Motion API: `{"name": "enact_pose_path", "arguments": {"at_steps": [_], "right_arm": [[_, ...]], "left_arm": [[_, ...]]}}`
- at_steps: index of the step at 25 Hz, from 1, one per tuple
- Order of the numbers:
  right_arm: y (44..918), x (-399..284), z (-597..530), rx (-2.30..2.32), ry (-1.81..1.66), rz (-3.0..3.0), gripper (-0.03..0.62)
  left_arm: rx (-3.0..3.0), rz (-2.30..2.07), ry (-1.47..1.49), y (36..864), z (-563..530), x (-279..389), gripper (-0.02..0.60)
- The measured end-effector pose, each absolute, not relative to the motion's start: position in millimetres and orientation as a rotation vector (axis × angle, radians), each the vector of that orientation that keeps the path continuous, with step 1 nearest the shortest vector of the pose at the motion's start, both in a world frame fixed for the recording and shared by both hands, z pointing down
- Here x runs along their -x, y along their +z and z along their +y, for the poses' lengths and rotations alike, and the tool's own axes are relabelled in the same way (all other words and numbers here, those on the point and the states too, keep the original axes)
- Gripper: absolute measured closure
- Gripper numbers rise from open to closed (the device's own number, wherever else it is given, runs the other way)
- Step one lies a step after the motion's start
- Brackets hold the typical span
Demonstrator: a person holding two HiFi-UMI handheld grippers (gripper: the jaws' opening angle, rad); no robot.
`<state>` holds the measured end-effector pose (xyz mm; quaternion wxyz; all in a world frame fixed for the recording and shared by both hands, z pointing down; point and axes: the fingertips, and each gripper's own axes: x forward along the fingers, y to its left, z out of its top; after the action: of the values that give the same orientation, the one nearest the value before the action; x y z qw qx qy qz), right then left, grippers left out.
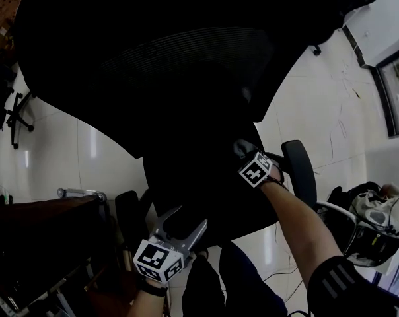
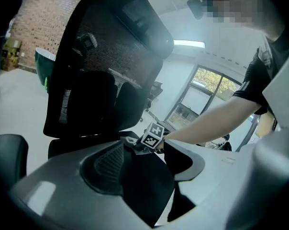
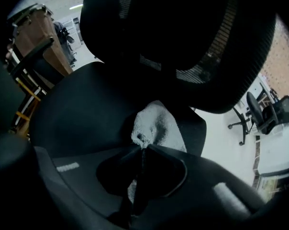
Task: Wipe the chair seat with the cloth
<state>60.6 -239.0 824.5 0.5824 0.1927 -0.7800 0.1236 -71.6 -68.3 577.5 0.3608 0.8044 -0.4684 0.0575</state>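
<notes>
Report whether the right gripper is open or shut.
Shut on the cloth: the right gripper pinches it, jaws nearly touching.

backrest (image 1: 173, 65) overhanging seat (image 1: 199, 197), armrests (image 1: 298, 170) walling both sides, front approach open

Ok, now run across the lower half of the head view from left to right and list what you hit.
Dark desk → left gripper → right gripper → chair armrest → what looks like a white shoe.
</notes>
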Motion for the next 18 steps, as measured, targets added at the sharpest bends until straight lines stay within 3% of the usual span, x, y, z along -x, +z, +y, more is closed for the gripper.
{"name": "enact_pose_path", "arguments": {"at_steps": [3,11,18], "right_arm": [[807.1,-19.0,-221.4,-0.408,0.345,-1.94,0.572],[788.9,172.4,-79.4,0.037,0.364,-2.146,0.572],[814.8,204.3,-18.8,0.157,0.334,-2.125,0.572]], "left_arm": [[-2.058,-1.216,0.124,577.9,-57.4,77.8,0.298],[-1.996,-1.303,0.132,576.4,-19.1,119.1,0.298],[-1.972,-1.332,0.147,581.7,0.8,131.6,0.298]]}}
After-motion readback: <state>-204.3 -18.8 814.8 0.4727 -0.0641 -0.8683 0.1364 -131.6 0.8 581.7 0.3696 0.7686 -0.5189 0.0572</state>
